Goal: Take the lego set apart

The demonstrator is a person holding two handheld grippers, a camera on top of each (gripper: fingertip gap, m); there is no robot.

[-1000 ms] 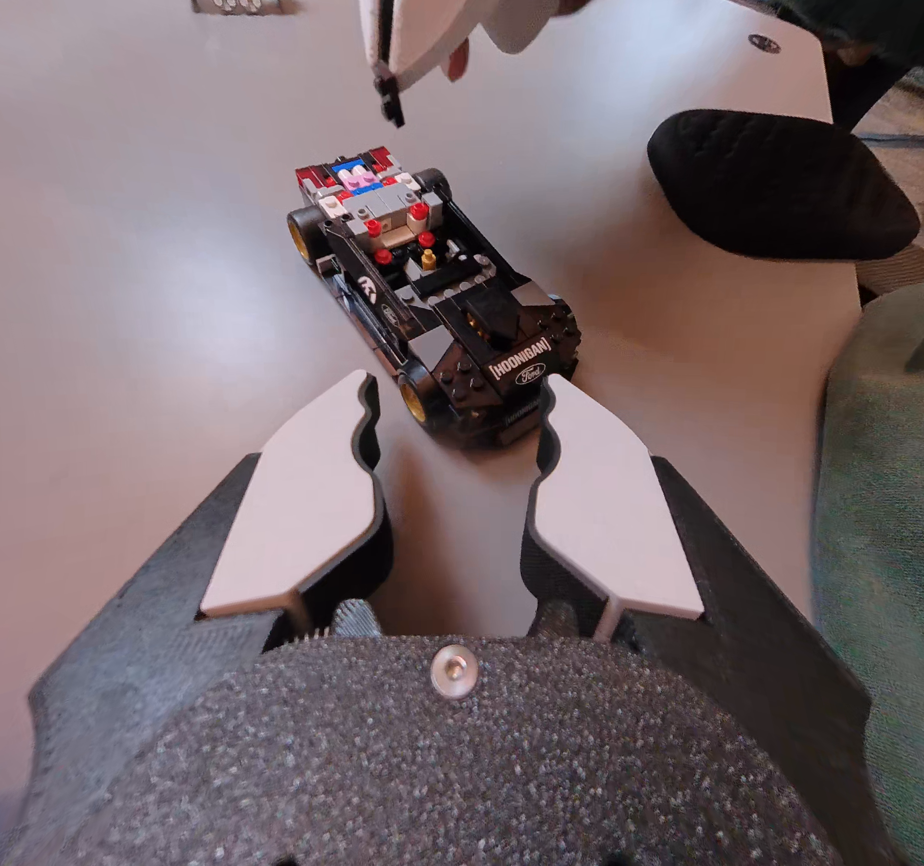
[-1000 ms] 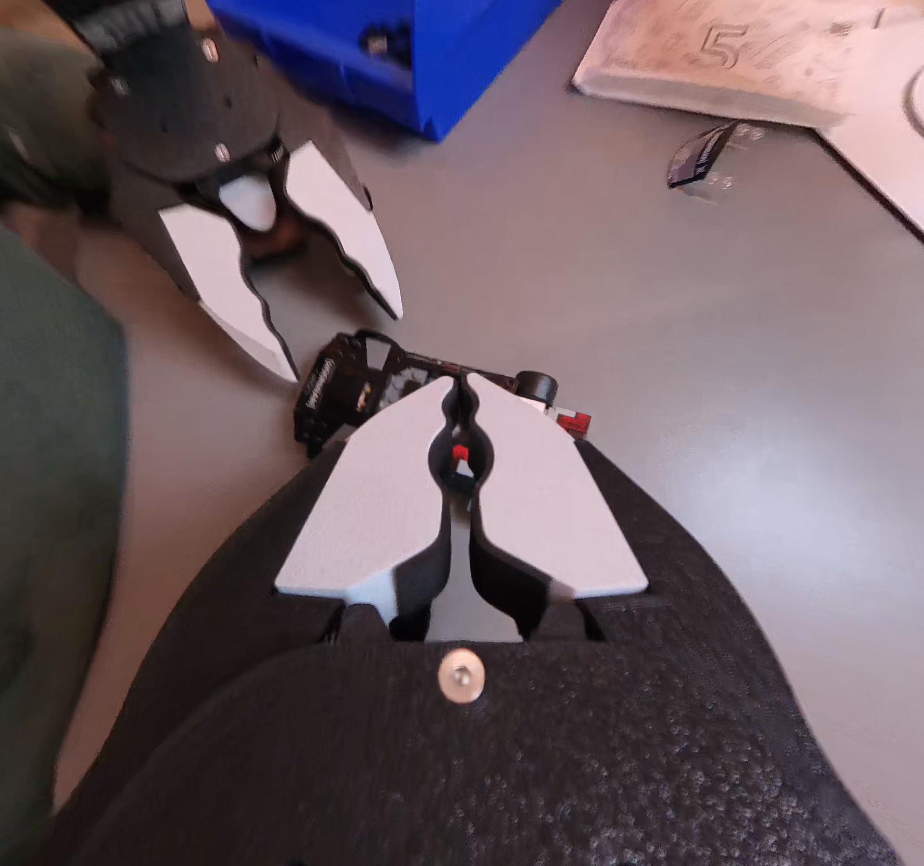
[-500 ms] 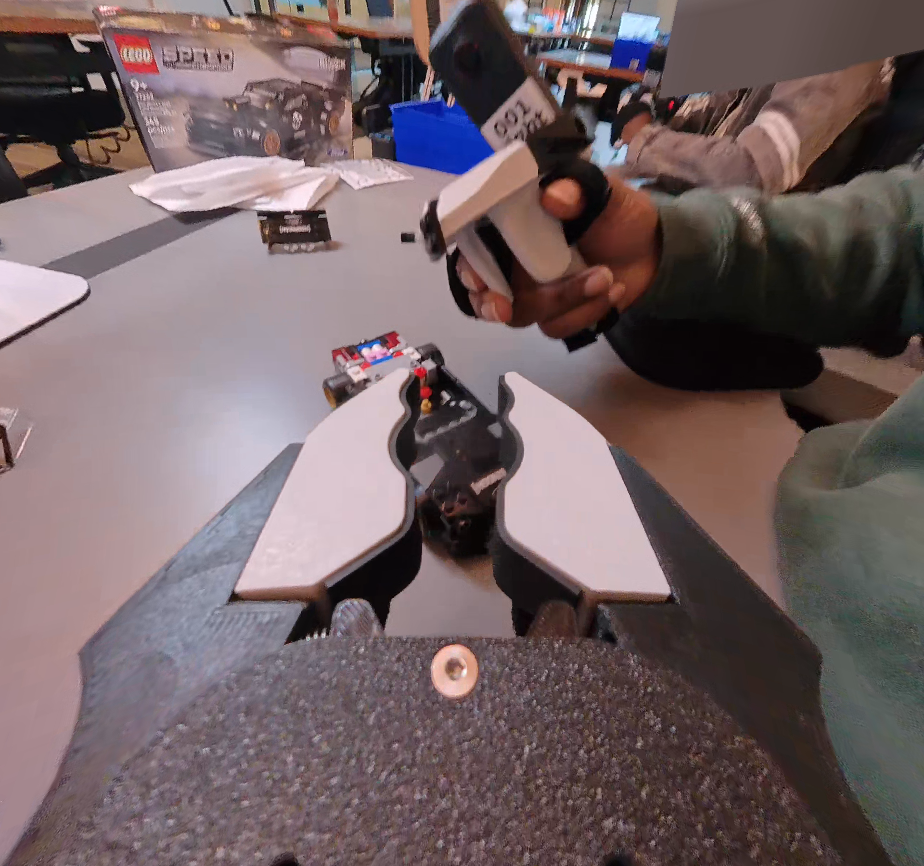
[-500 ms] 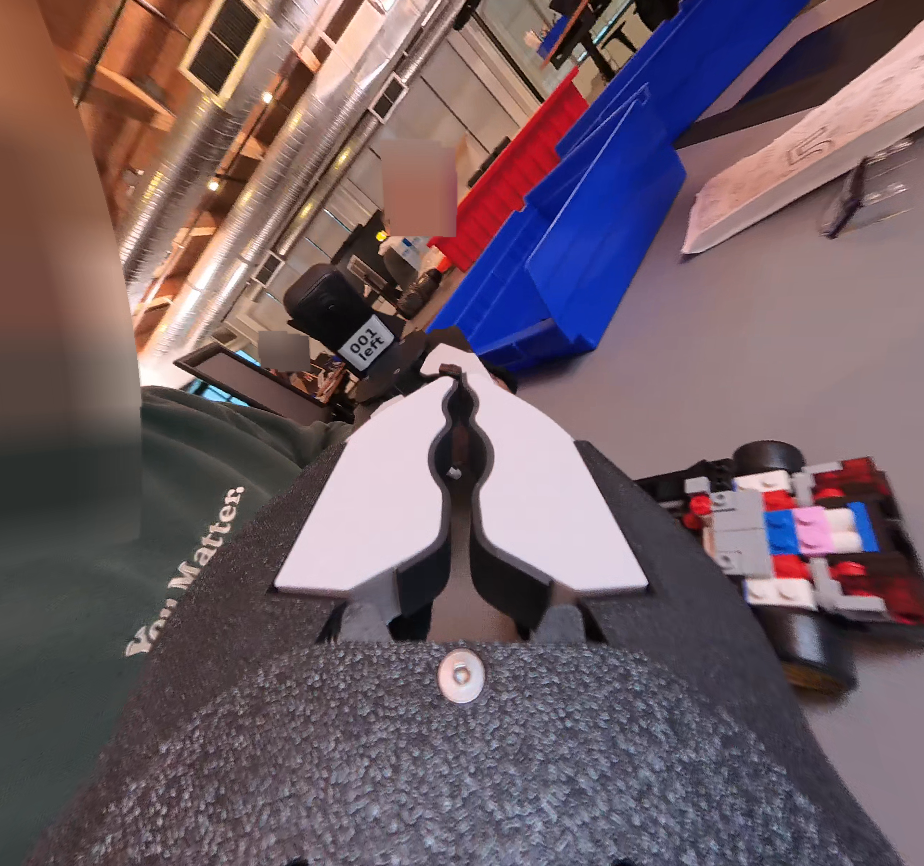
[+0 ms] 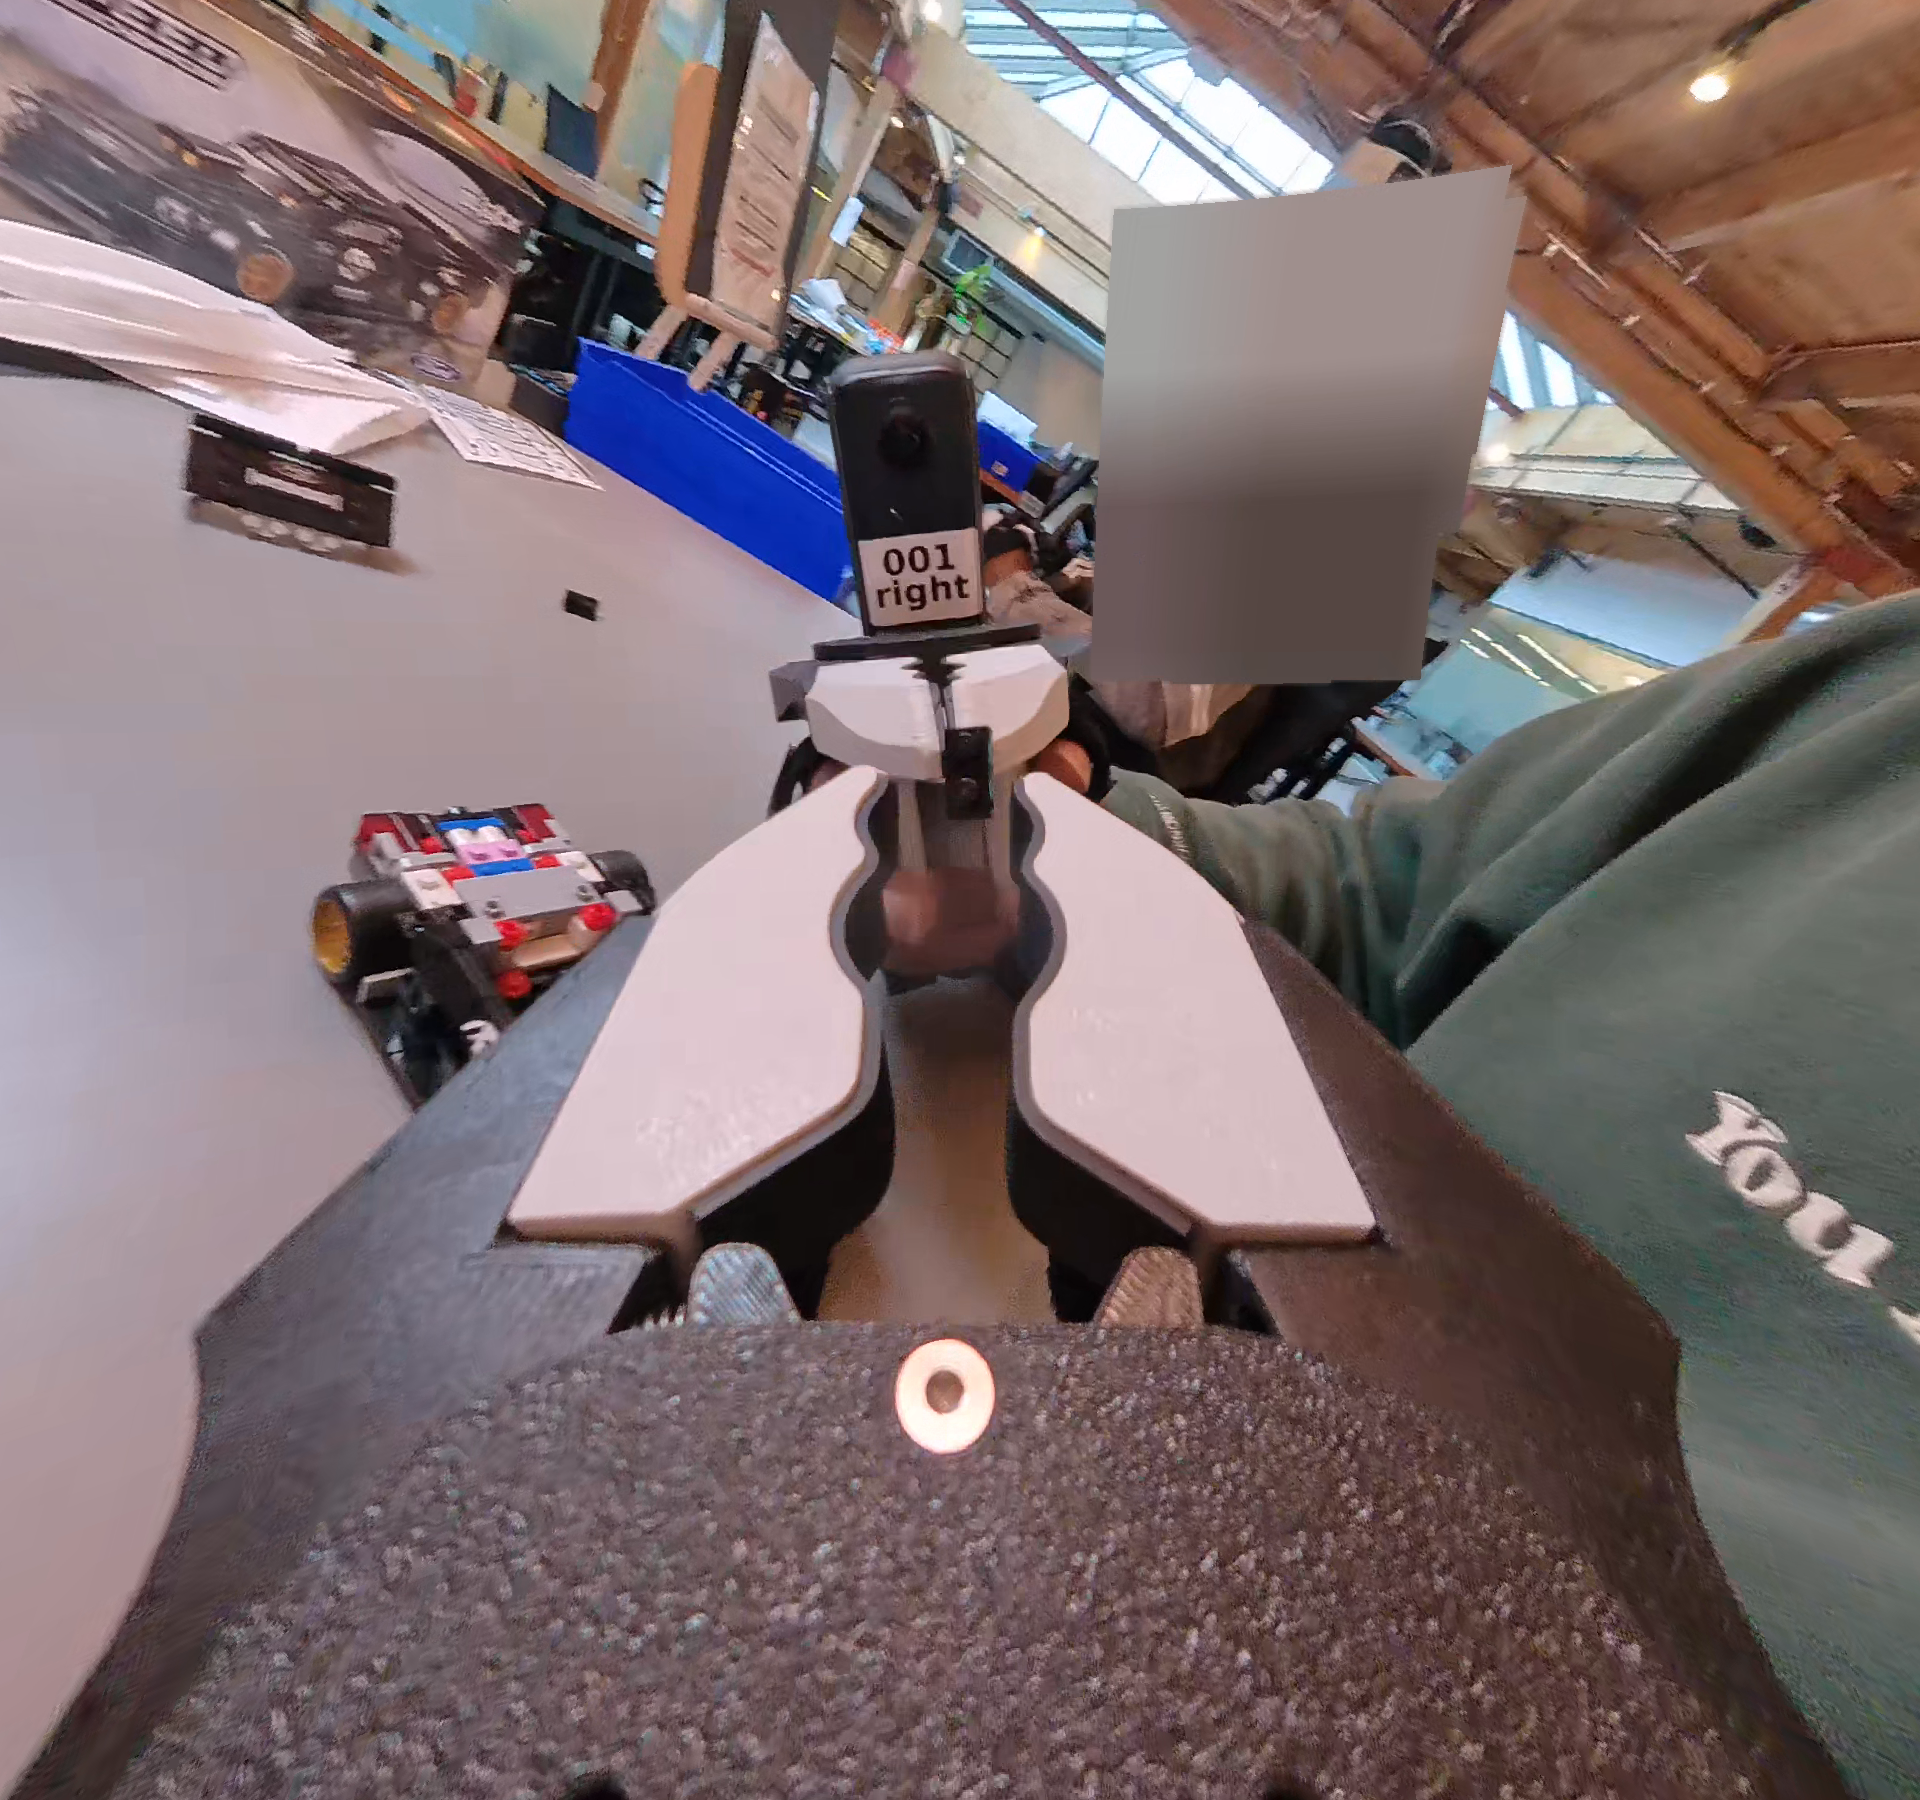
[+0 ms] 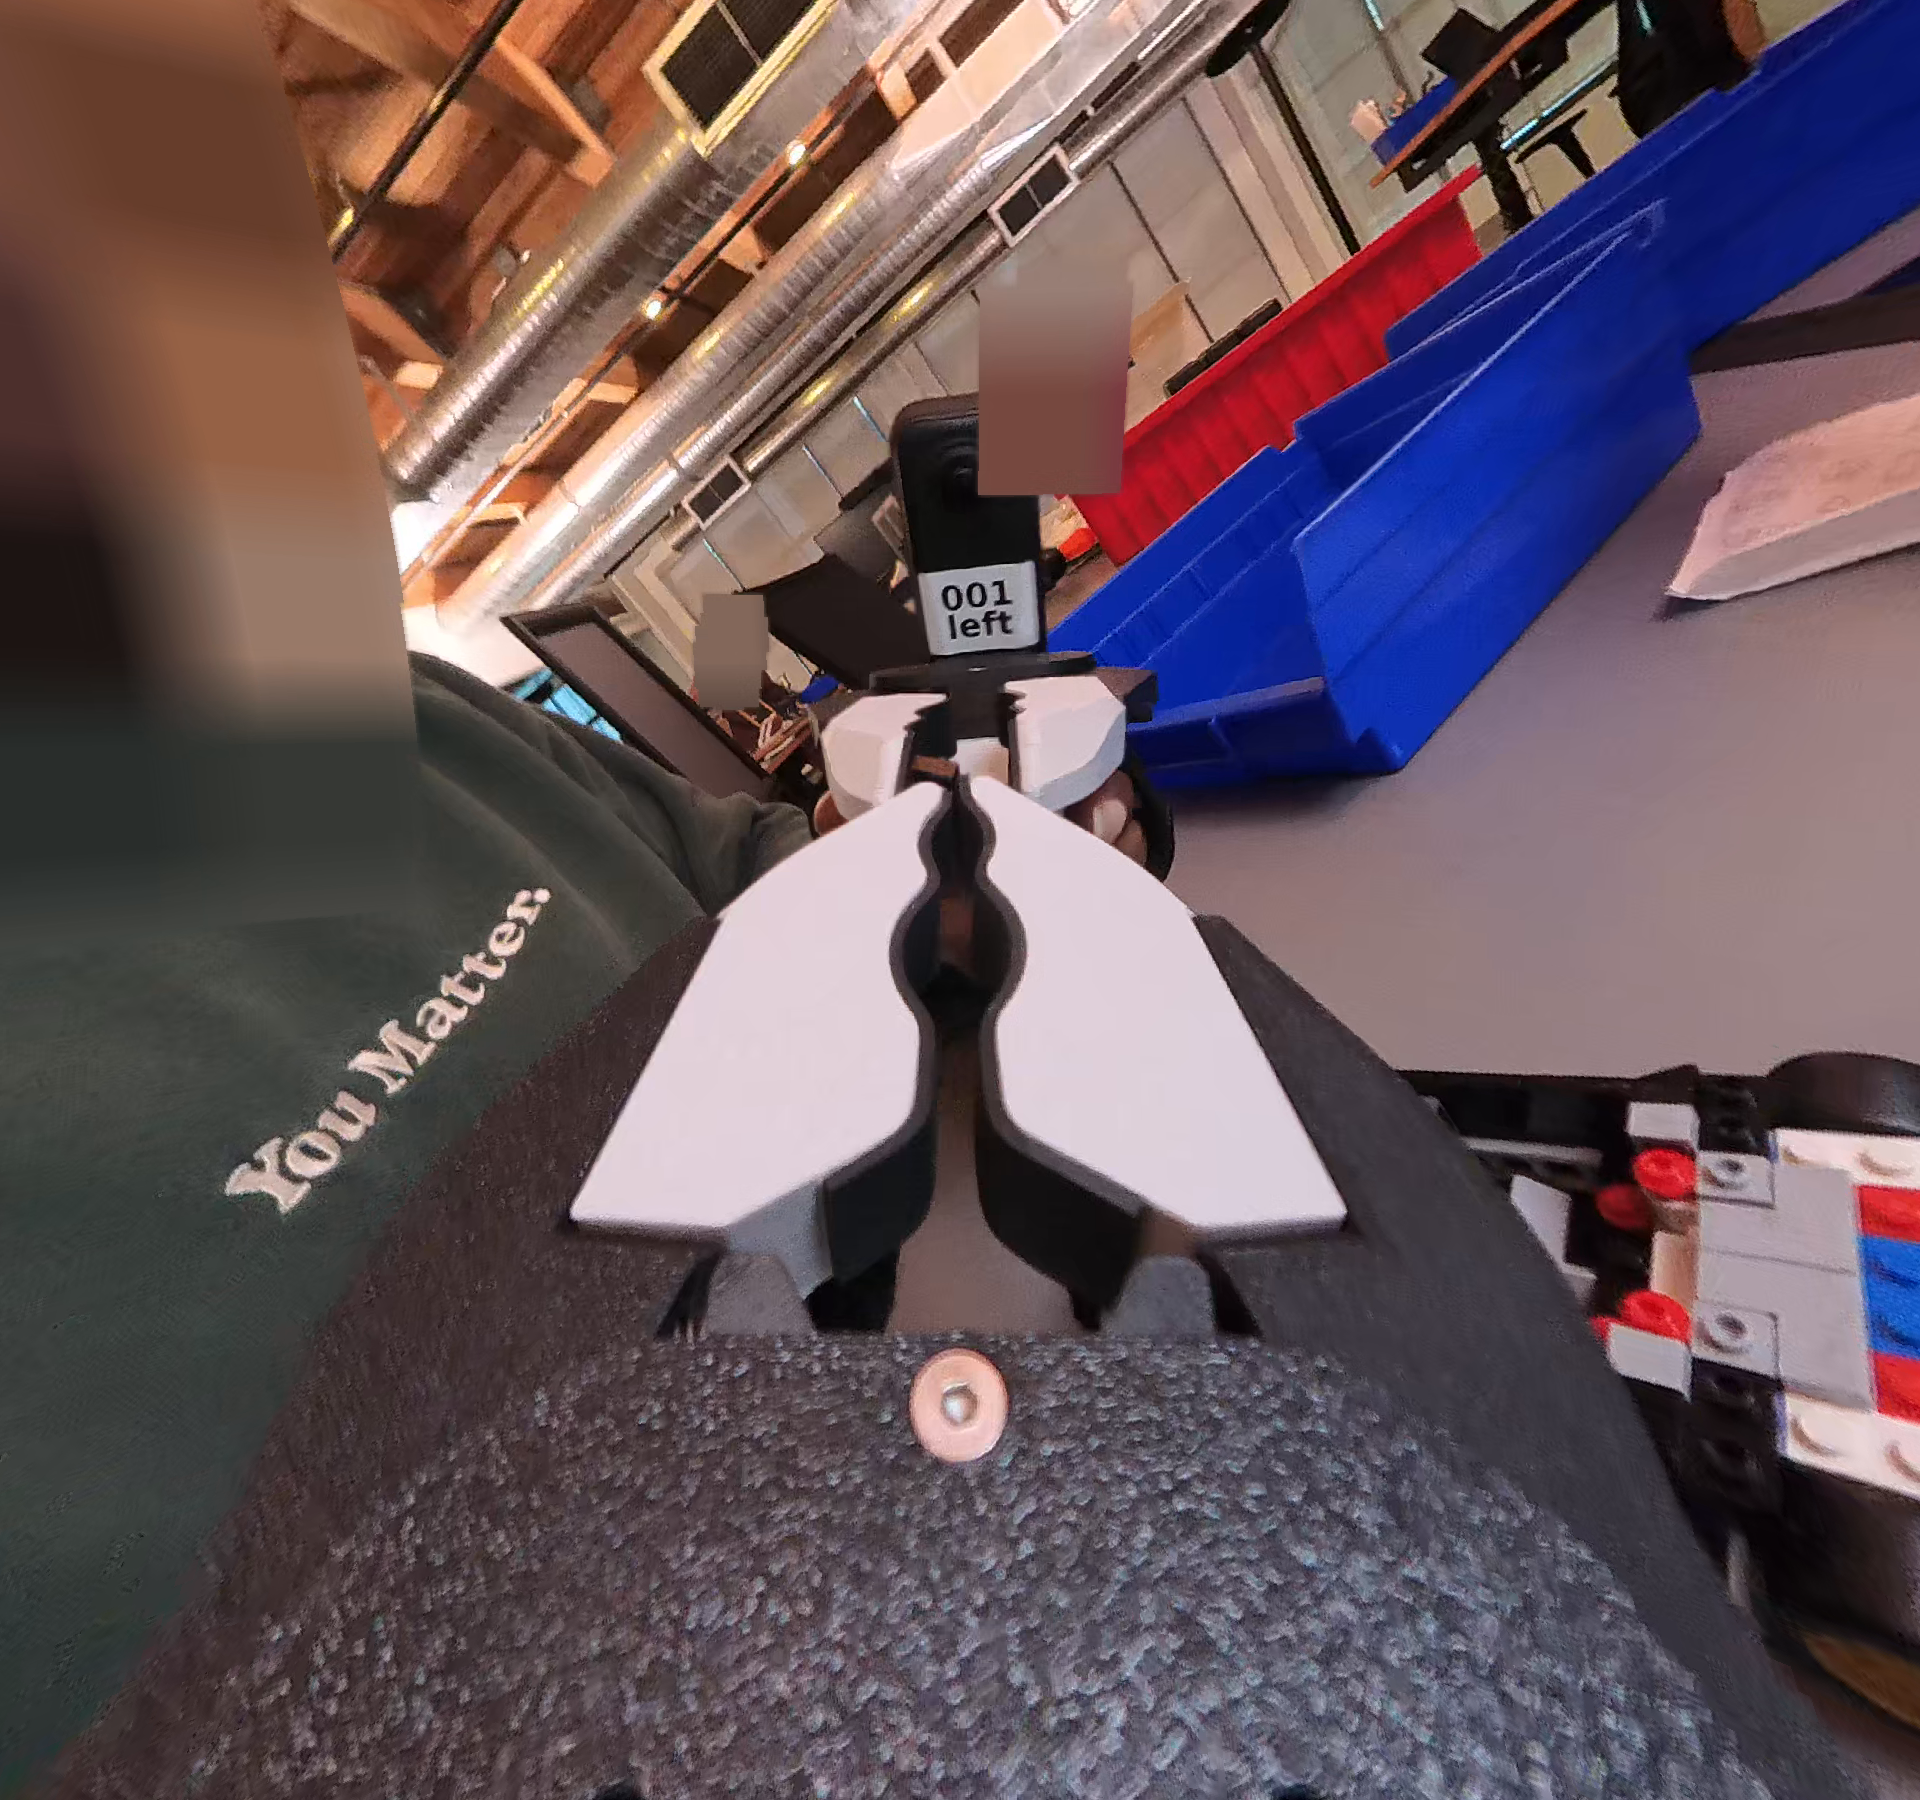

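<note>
The lego car (image 5: 473, 903), black with red, blue, pink and grey bricks on top, sits on the grey table (image 5: 187, 711), left of and below my left gripper (image 5: 948, 794). It also shows at the lower right of the right wrist view (image 6: 1766, 1283). My left gripper is open and empty, raised off the table. My right gripper (image 6: 956, 794) faces it tip to tip and is shut on a small black lego piece (image 5: 971, 768), which hangs just at my left gripper's fingertips. A hand holds each gripper.
A lego box (image 5: 260, 192), papers (image 5: 208, 337), a black lego part (image 5: 286, 493) and a tiny black piece (image 5: 580, 604) lie farther back. Blue bins (image 6: 1455, 607), a red bin (image 6: 1299, 379) and a booklet (image 6: 1818, 524) stand beyond. A green-sleeved arm (image 5: 1558, 867) is close at the right. Less than 4 cm separates the two grippers' tips.
Both grippers rose from the car and tilted up to face each other. My left gripper left the car's front end. The right one kept the small black piece.
</note>
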